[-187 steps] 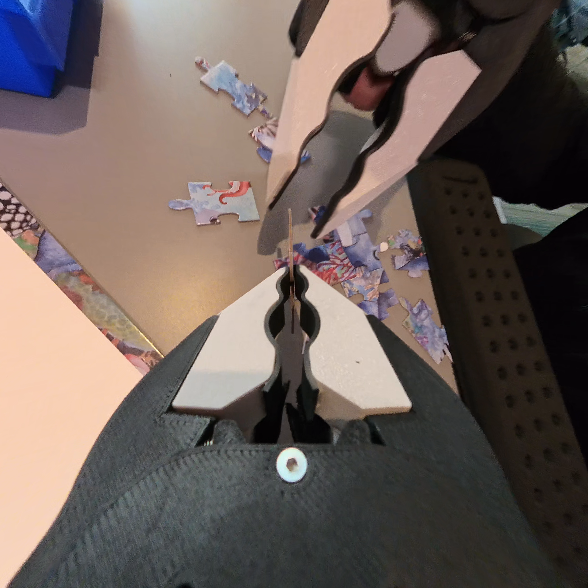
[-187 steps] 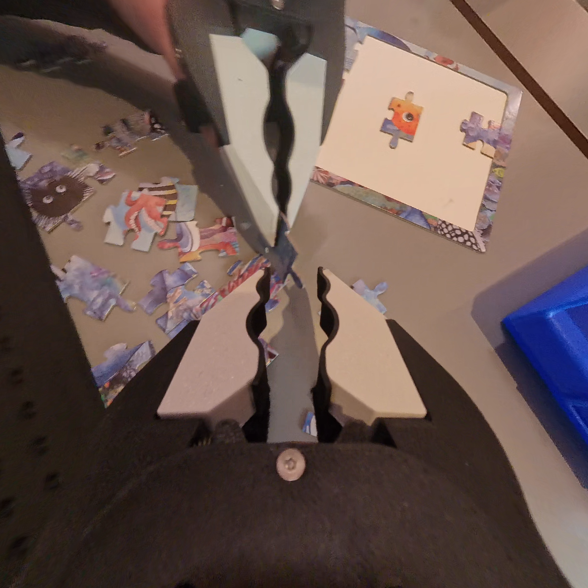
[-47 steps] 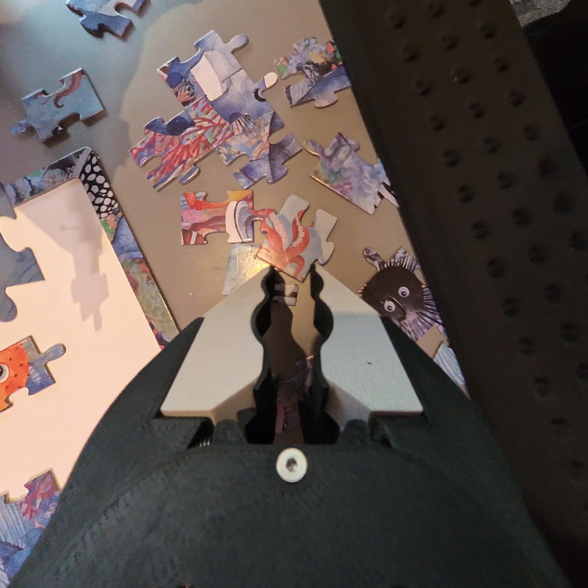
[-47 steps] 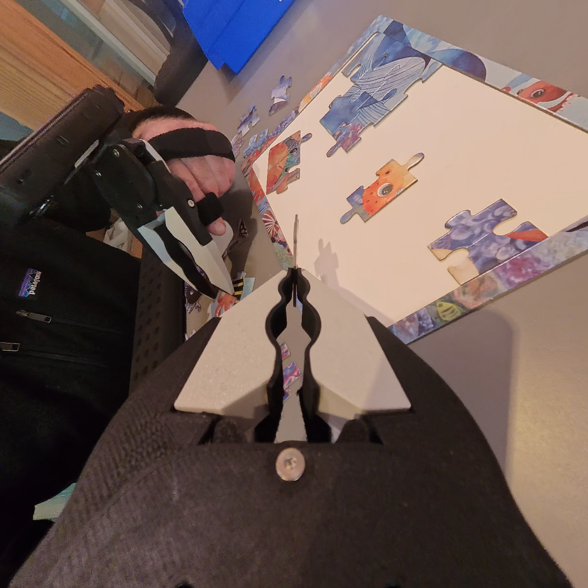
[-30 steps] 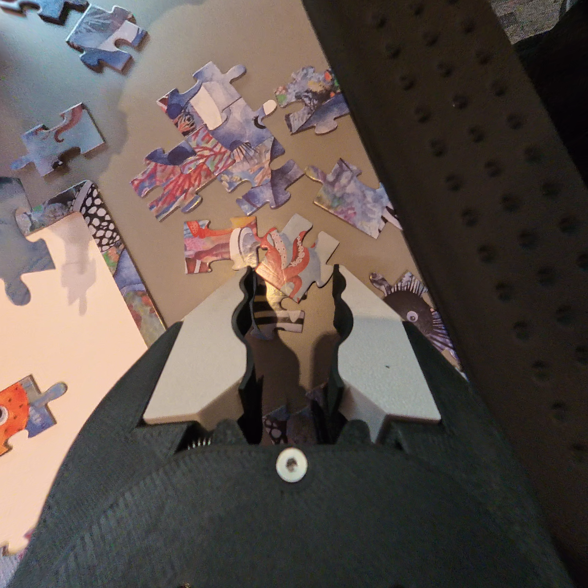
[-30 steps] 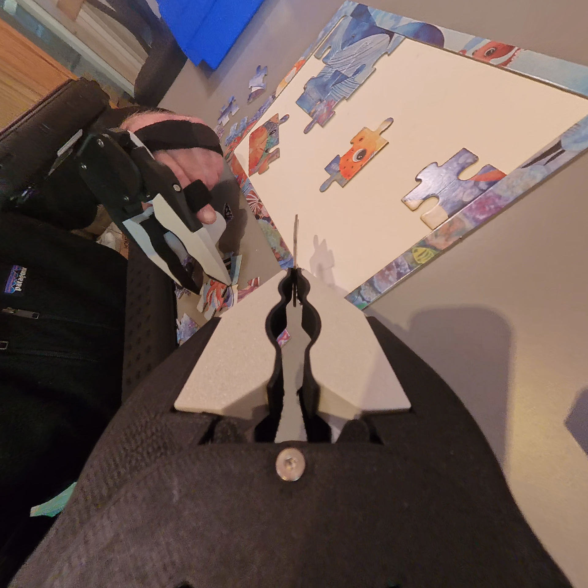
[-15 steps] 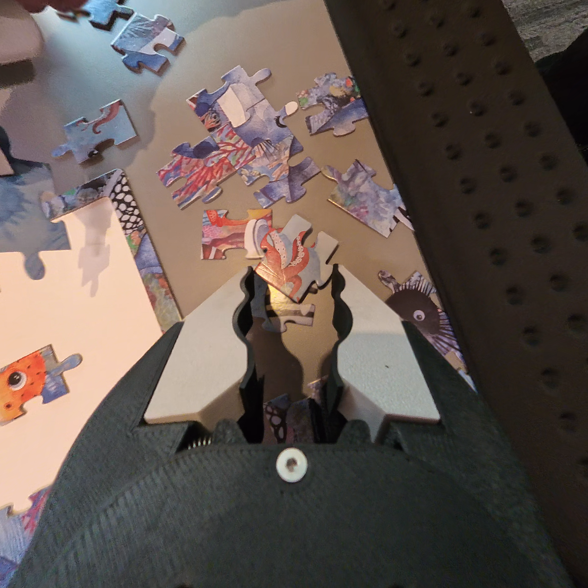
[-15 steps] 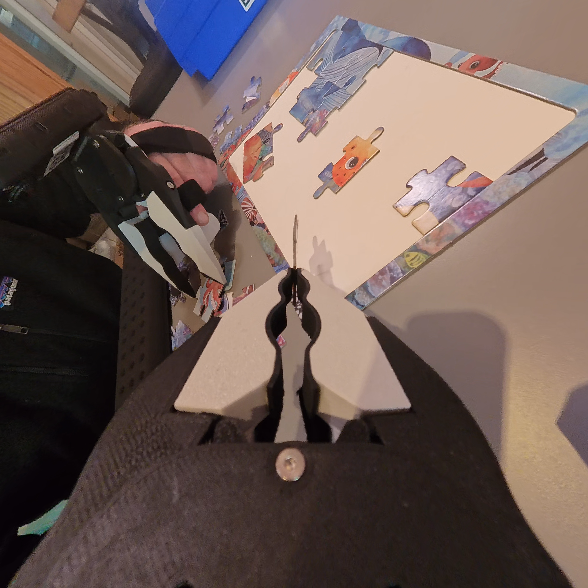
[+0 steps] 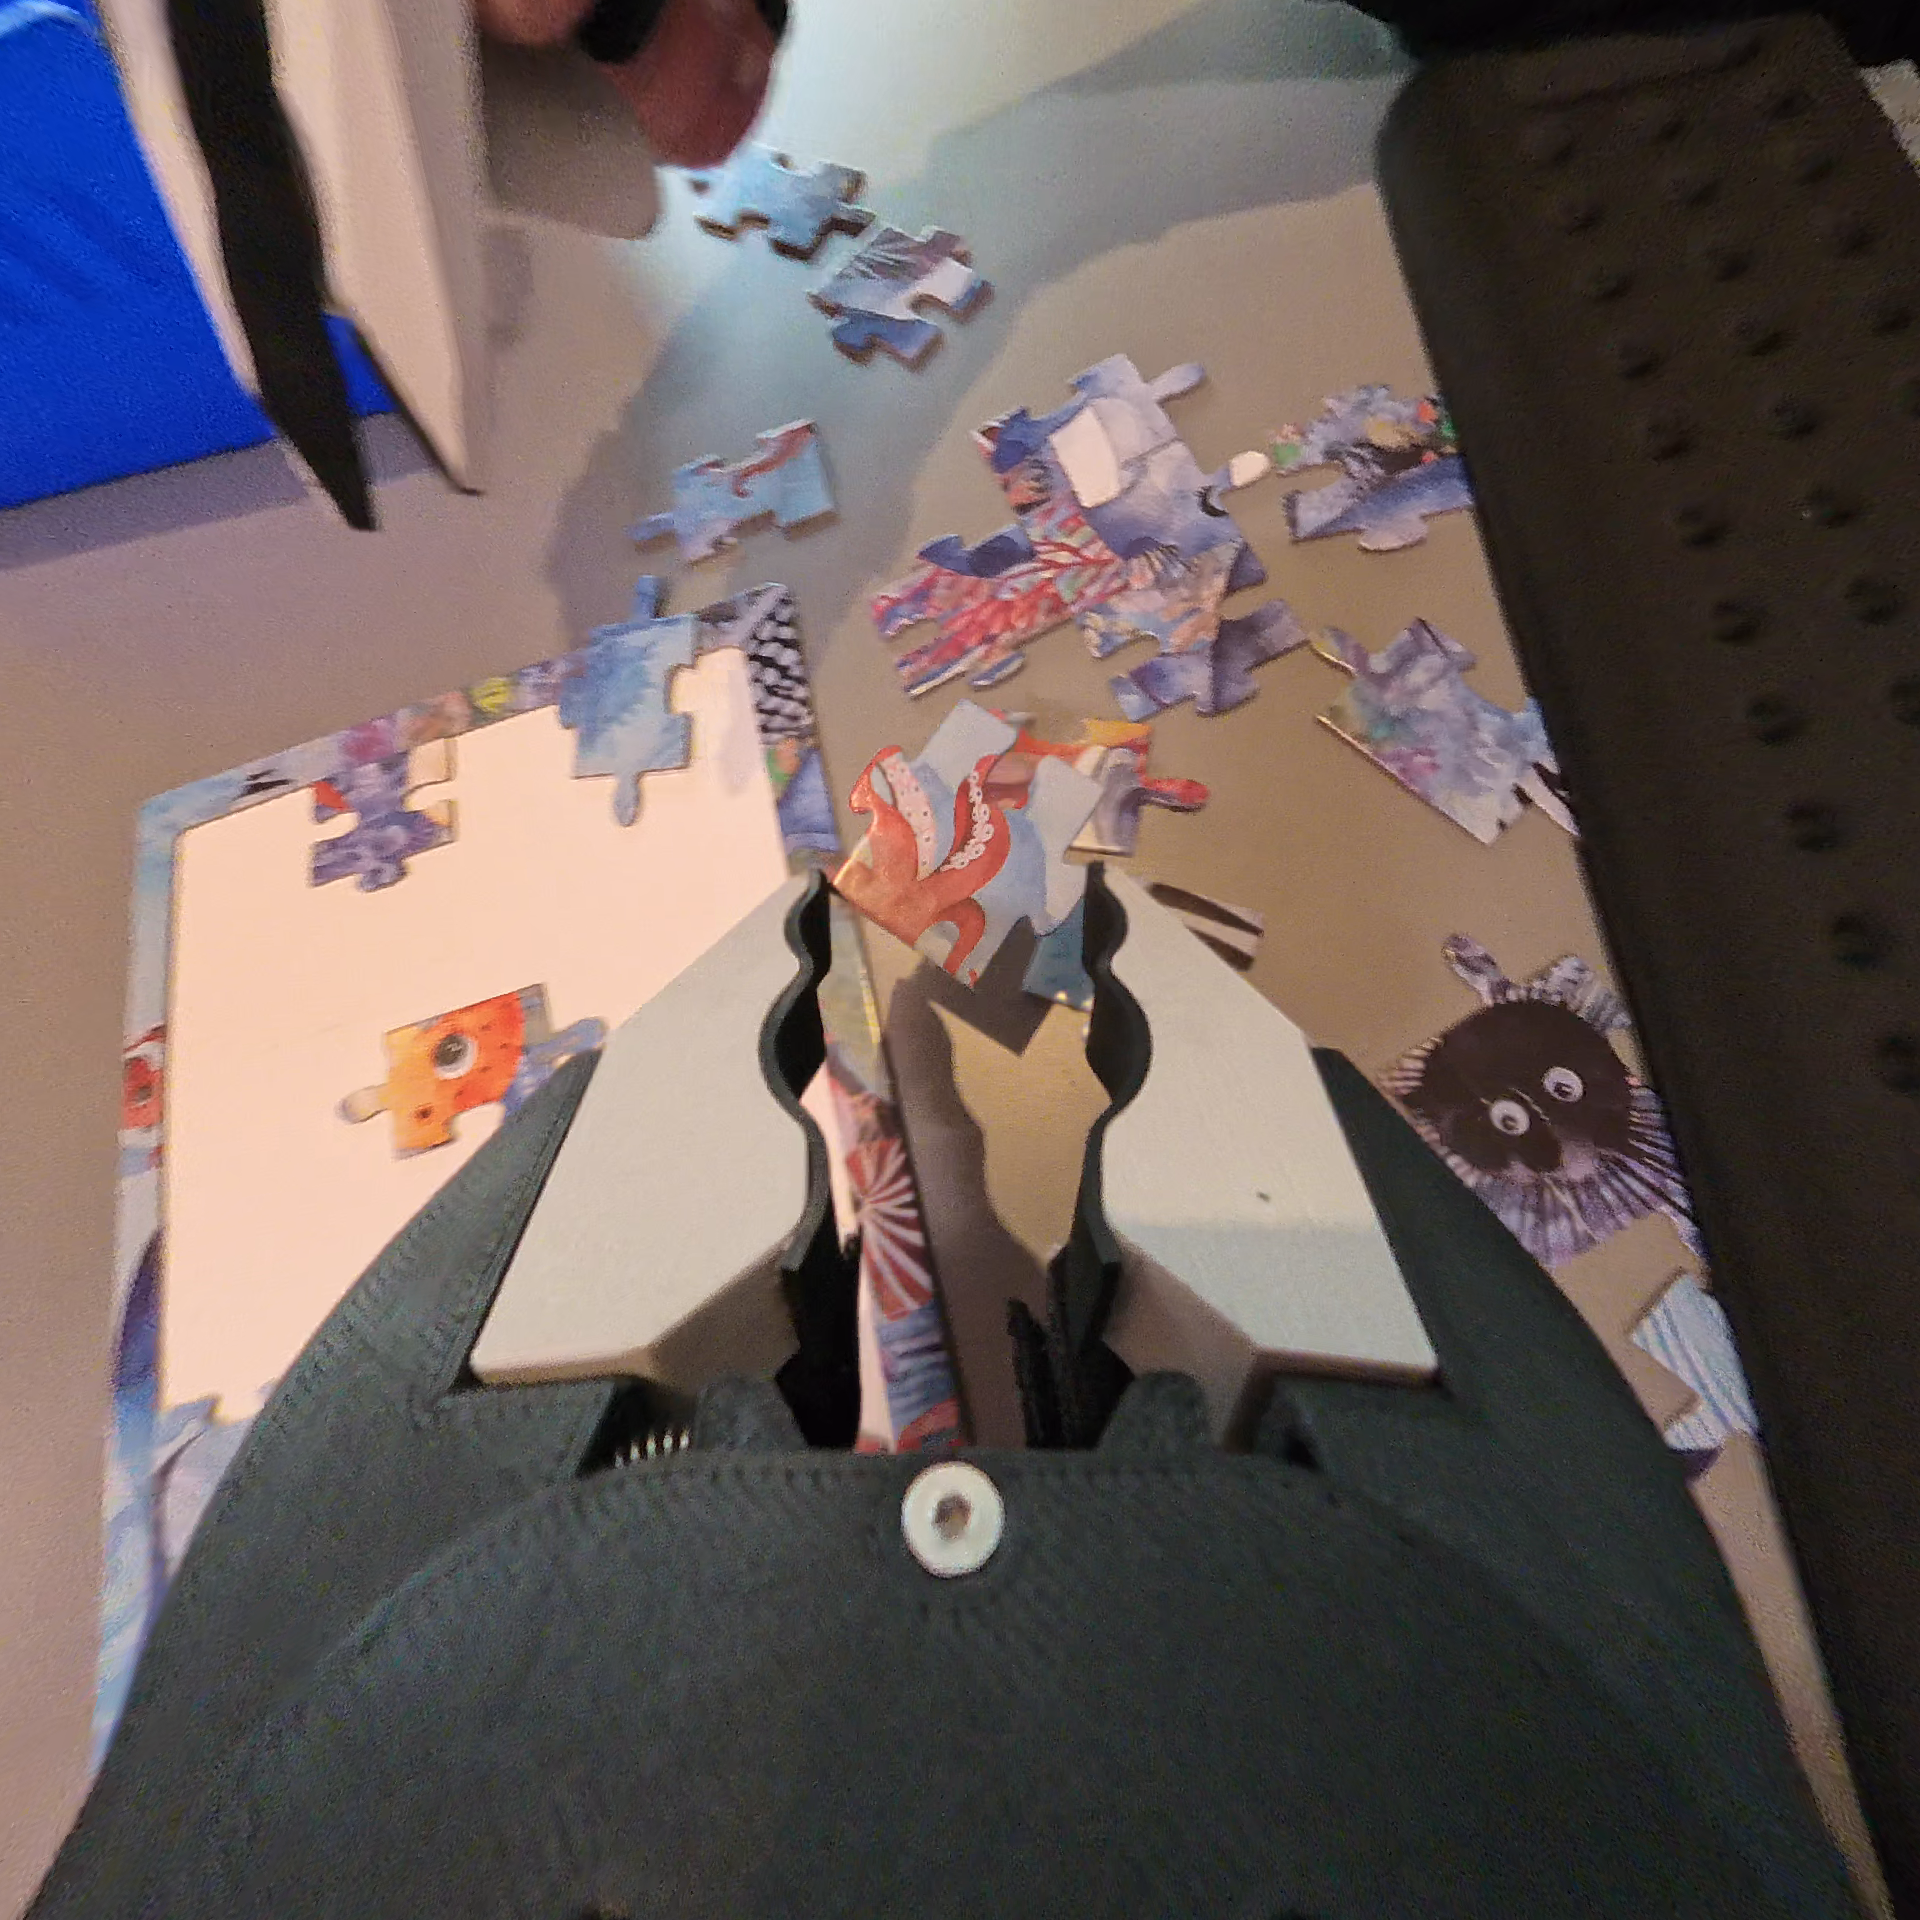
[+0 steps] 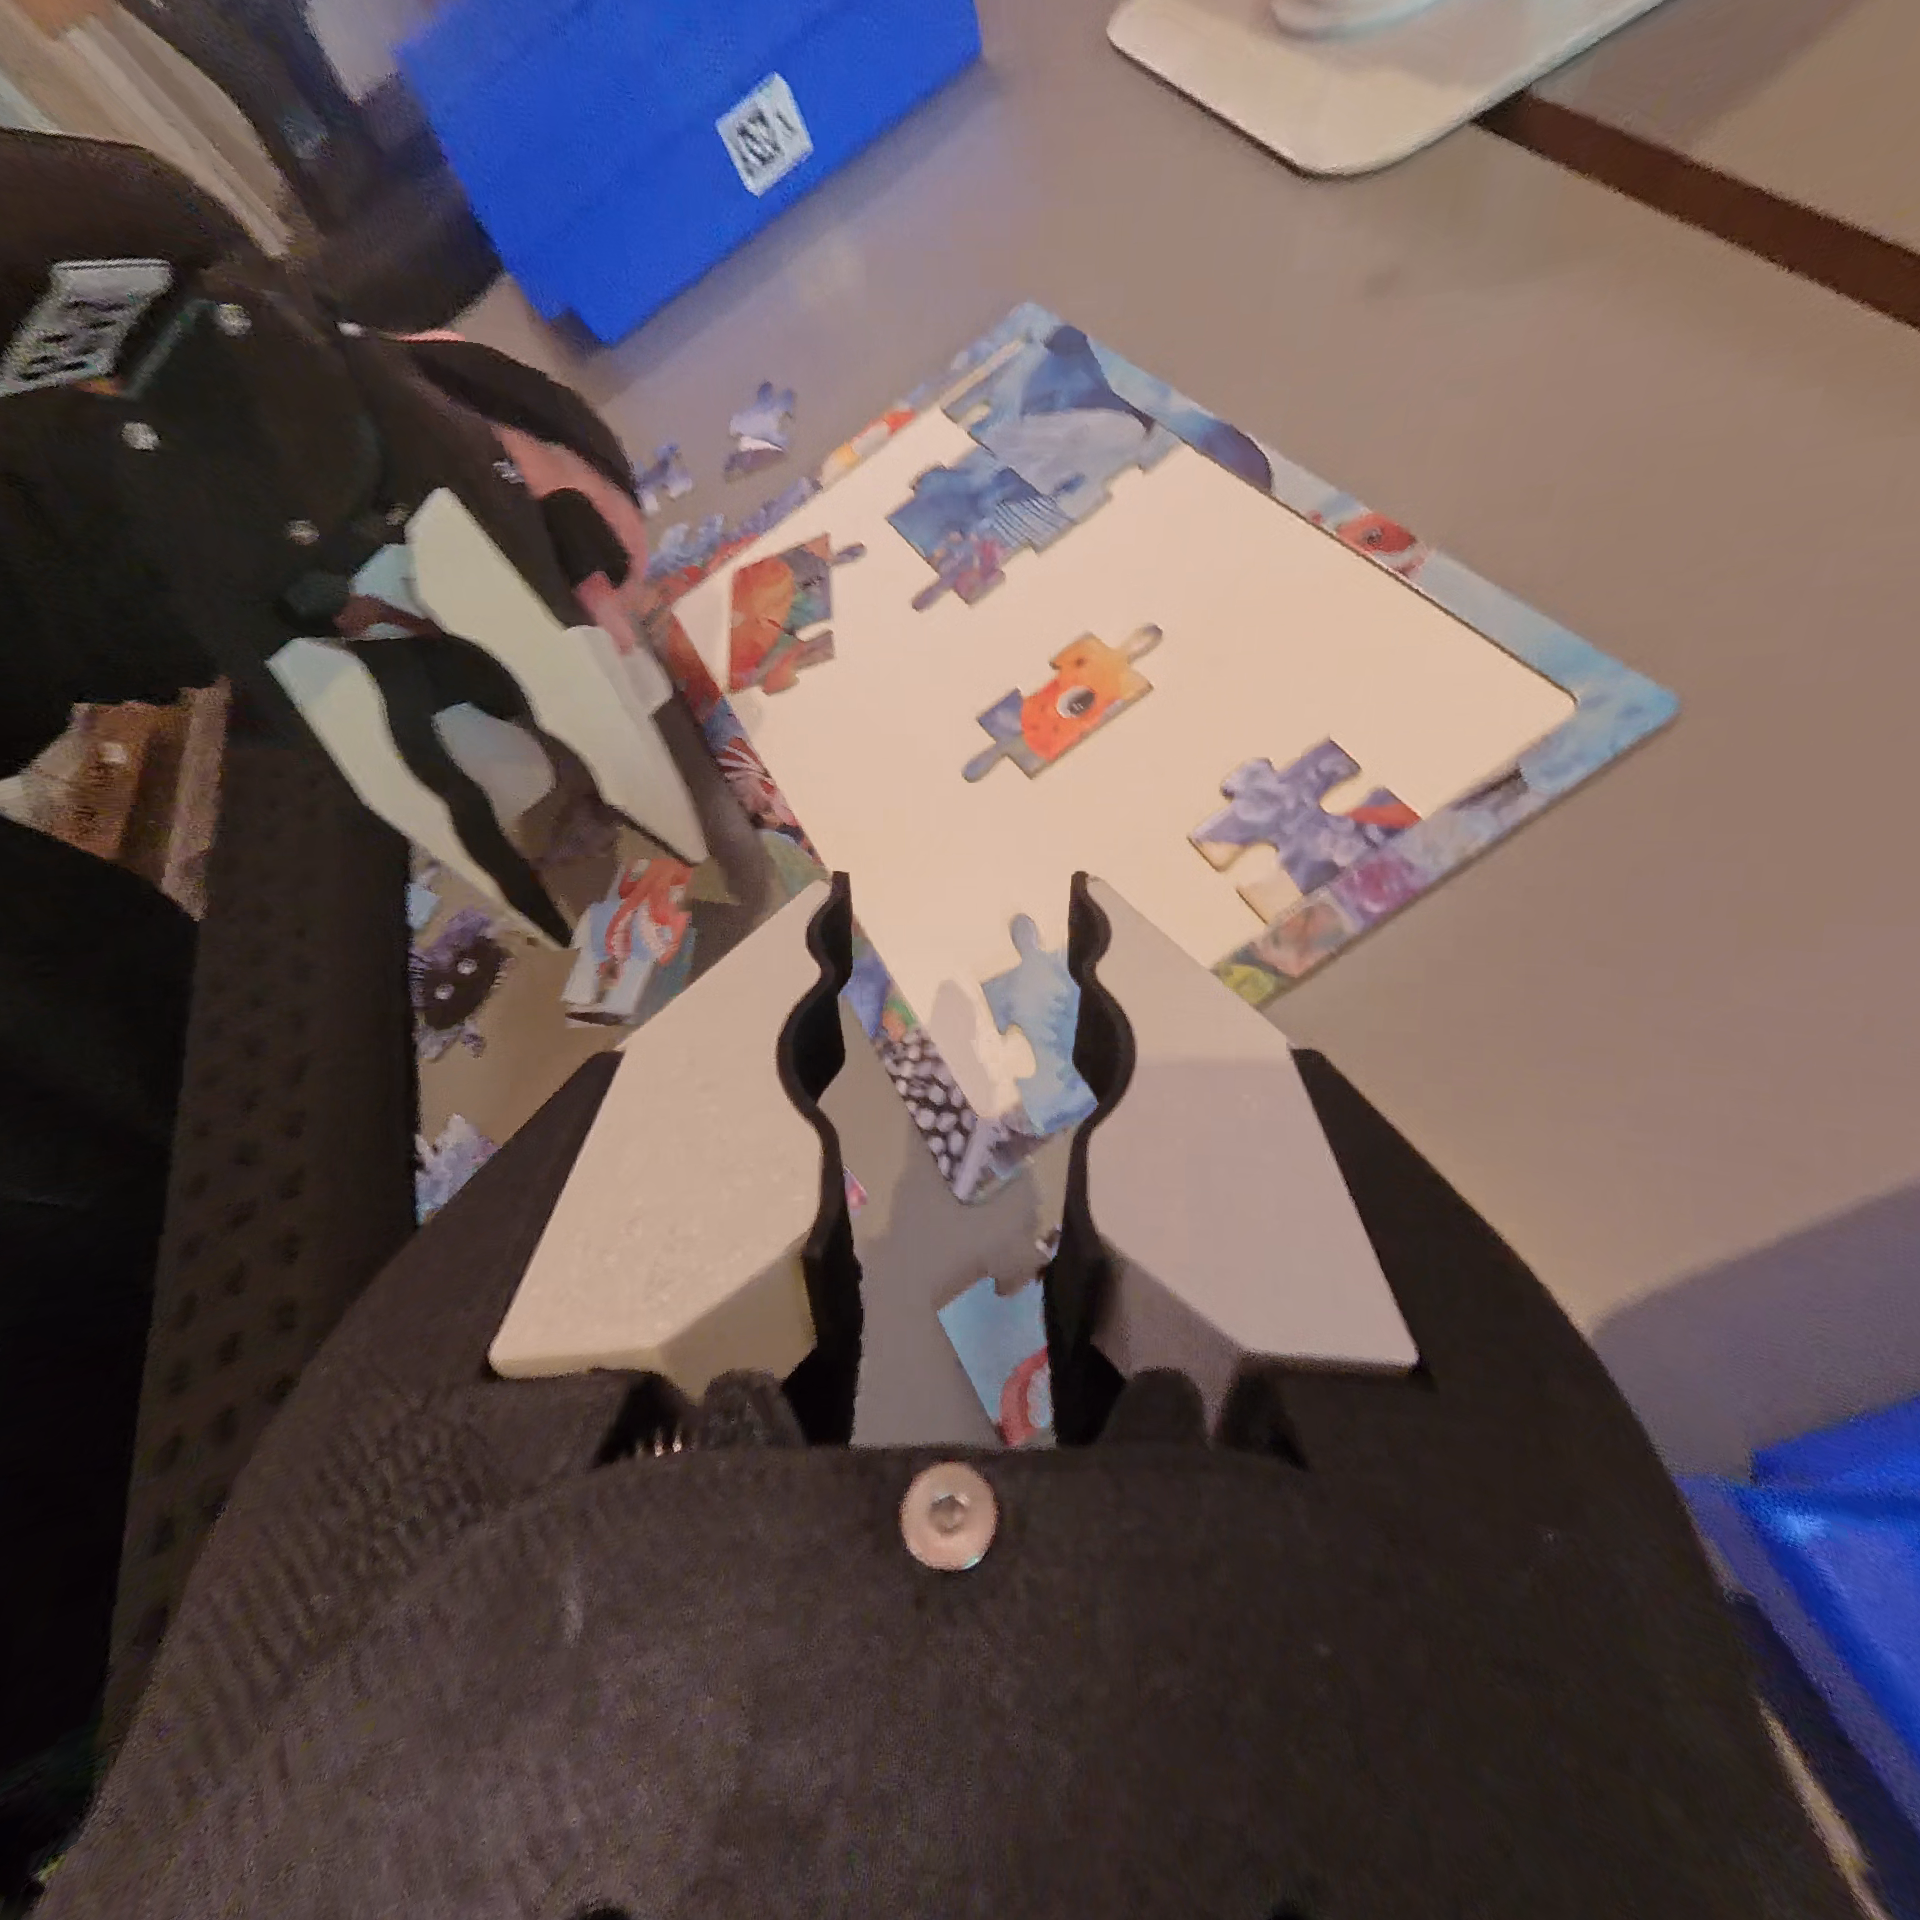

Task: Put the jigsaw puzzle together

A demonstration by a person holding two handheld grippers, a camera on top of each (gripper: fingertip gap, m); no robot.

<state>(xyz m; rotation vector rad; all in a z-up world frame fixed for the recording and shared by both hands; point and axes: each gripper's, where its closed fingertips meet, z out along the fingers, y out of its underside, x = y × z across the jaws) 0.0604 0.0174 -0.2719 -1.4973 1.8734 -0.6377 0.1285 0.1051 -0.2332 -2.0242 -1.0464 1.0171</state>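
Note:
The puzzle board (image 9: 468, 935) lies flat with a printed frame and a white middle; it also shows in the right wrist view (image 10: 1299, 582). My left gripper (image 9: 956, 894) is shut edgewise on an octopus piece (image 9: 935, 862), held tilted just above the table beside the board's edge. It shows in the right wrist view (image 10: 623, 899) too. My right gripper (image 10: 958, 883) is open and empty above the board's near corner, over a light blue piece (image 10: 1039, 997) lying in the frame. An orange fish piece (image 10: 1070, 696) and a purple piece (image 10: 1299, 810) lie on the board.
Several loose pieces lie right of the board, among them a black urchin piece (image 9: 1517, 1122) and a red coral cluster (image 9: 1039, 582). A black perforated chair part (image 9: 1714, 520) borders them. A blue bin (image 10: 675, 156) and a white stand base (image 10: 1351, 94) stand beyond the board.
My right gripper has opened and left the blue piece at the board's corner. My left gripper has closed on the octopus piece and lifted it toward the board.

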